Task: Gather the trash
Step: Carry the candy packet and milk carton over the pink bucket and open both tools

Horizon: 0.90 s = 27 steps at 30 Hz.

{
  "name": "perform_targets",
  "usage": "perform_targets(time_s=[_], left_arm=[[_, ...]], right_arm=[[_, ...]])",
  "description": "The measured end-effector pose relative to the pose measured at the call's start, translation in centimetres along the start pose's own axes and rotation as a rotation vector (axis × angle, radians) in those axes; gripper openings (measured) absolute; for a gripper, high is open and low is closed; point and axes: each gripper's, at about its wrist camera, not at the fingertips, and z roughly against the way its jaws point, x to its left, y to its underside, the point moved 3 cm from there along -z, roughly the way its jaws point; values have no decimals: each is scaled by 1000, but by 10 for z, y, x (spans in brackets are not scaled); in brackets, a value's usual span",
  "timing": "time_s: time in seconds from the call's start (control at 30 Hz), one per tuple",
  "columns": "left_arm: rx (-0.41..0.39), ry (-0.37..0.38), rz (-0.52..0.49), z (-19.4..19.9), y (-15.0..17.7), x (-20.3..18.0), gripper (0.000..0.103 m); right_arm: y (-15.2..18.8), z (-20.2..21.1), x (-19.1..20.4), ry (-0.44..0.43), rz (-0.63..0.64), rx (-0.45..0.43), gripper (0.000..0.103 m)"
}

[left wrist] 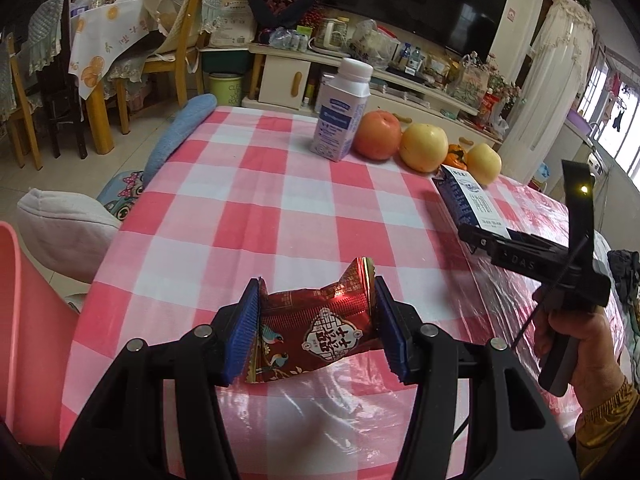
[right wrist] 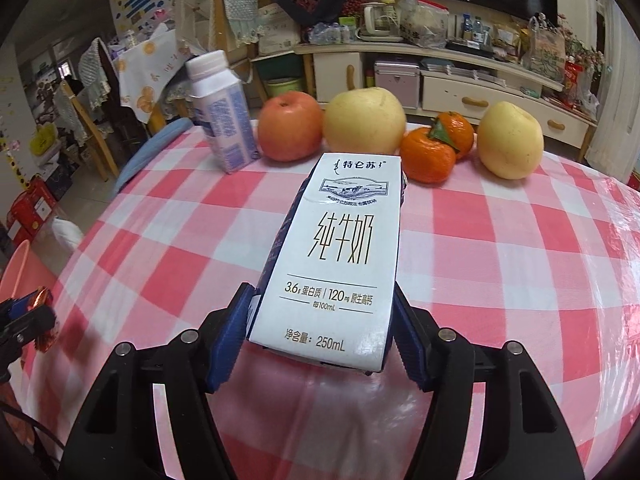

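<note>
A red snack wrapper (left wrist: 316,332) with a bird print is clamped between the blue pads of my left gripper (left wrist: 316,292), just above the checked tablecloth (left wrist: 240,208). In the right wrist view that gripper (right wrist: 28,316) and its wrapper (right wrist: 42,296) show at the left edge. My right gripper (right wrist: 322,296) is shut on the lower end of a white and blue 250 mL milk carton (right wrist: 344,248), which tilts away from the camera. From the left wrist view the carton (left wrist: 464,196) sticks out of the right gripper (left wrist: 480,236), which a hand (left wrist: 580,344) holds.
At the table's far side stand a white-capped bottle (right wrist: 224,120), a red apple (right wrist: 290,126), two yellow pears (right wrist: 364,122), (right wrist: 510,140) and two tangerines (right wrist: 430,152). A pink bin (left wrist: 24,320) is beside the table at the left. Chairs and a TV cabinet lie beyond.
</note>
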Motion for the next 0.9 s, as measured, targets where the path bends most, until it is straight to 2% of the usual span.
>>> perform_targets(time_s=[0.47, 0.9], left_arm=[[-80, -69, 58, 33, -8, 41, 56], [-134, -175, 95, 58, -13, 76, 56]], right_arm=[[11, 36, 81, -138, 158, -60, 67], [23, 69, 160, -237, 258, -95, 67]])
